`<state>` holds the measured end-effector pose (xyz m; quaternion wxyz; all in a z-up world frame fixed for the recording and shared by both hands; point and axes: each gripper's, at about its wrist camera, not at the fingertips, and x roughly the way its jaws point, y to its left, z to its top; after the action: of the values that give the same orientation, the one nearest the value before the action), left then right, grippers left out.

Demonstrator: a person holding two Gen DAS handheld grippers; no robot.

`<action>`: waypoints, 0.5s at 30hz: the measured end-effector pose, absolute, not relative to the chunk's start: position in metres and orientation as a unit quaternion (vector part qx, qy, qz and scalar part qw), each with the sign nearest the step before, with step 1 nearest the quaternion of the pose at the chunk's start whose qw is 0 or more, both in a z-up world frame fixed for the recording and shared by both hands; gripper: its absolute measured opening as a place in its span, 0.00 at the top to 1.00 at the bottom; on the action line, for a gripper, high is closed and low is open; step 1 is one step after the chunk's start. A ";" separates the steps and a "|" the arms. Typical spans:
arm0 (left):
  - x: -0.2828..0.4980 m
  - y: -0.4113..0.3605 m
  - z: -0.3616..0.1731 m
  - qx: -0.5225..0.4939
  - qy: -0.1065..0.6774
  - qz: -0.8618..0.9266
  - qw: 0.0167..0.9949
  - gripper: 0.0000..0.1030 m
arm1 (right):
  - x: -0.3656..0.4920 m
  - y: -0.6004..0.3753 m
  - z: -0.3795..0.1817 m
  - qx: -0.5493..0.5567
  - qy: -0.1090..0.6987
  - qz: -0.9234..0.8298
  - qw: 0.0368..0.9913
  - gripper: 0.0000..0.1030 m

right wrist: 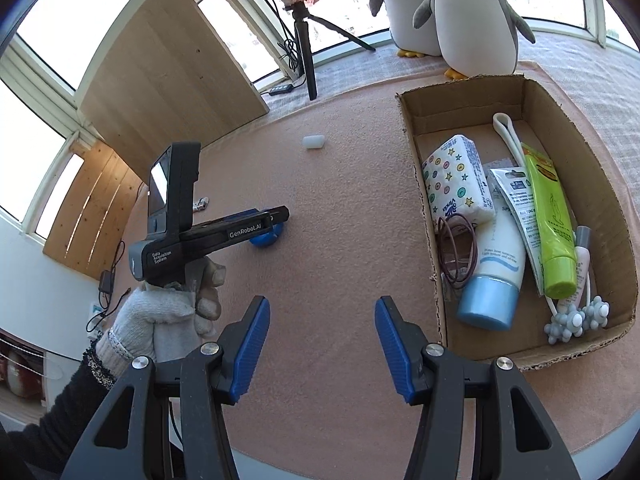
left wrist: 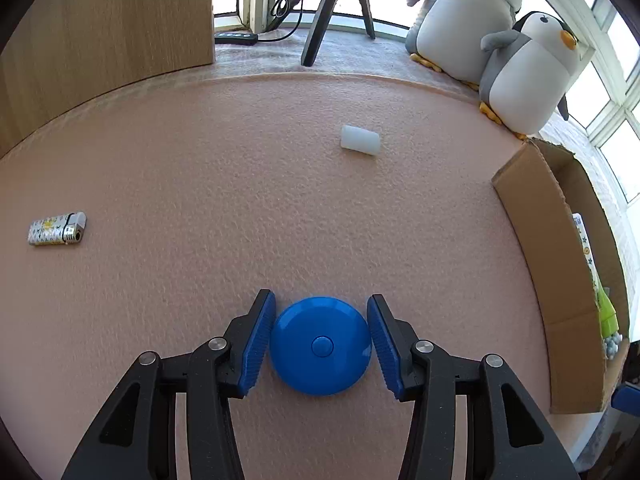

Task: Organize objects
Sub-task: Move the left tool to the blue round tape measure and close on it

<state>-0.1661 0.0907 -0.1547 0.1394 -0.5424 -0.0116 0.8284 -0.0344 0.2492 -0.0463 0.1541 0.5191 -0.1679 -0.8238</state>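
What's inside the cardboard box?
In the cardboard box: a tissue pack, hair ties, a blue-capped tube, a green tube and a white massager. Anything underneath is covered.

Left gripper [left wrist: 321,340] is showing black plastic arms w/ round silver screws at the joints, blue ribbed pads [left wrist: 260,344] lining the fingers. Right gripper [right wrist: 322,346] is looking the same: black frame, silver screws, blue ribbed pads [right wrist: 252,346]. From the right wrist cam, the left unit's black body is displaying white lettering, "GenRobot.AI" and "Data Acquisition System", plus a small flip-up screen. The person's left hand [right wrist: 168,312] is wearing a grey-white knit work glove, w/ a dark sleeve [right wrist: 60,404] below the cuff.
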 end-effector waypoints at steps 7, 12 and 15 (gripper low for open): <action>-0.097 0.092 -0.154 -0.541 -0.018 0.825 0.161 0.50 | -0.046 0.234 -0.057 0.526 -0.163 -0.818 0.165 0.51; -0.079 0.073 -0.146 -0.541 -0.036 0.825 0.161 0.33 | -0.055 0.211 -0.070 0.542 -0.143 -0.808 0.182 0.50; -0.074 0.061 -0.145 -0.546 -0.030 0.820 0.168 0.32 | -0.061 0.196 -0.077 0.552 -0.137 -0.798 0.198 0.50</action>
<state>-0.0741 0.0611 -0.1453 0.1684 -0.5460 -0.0297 0.8201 -0.0614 0.1963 -0.0769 0.1982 0.5523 -0.1371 -0.7981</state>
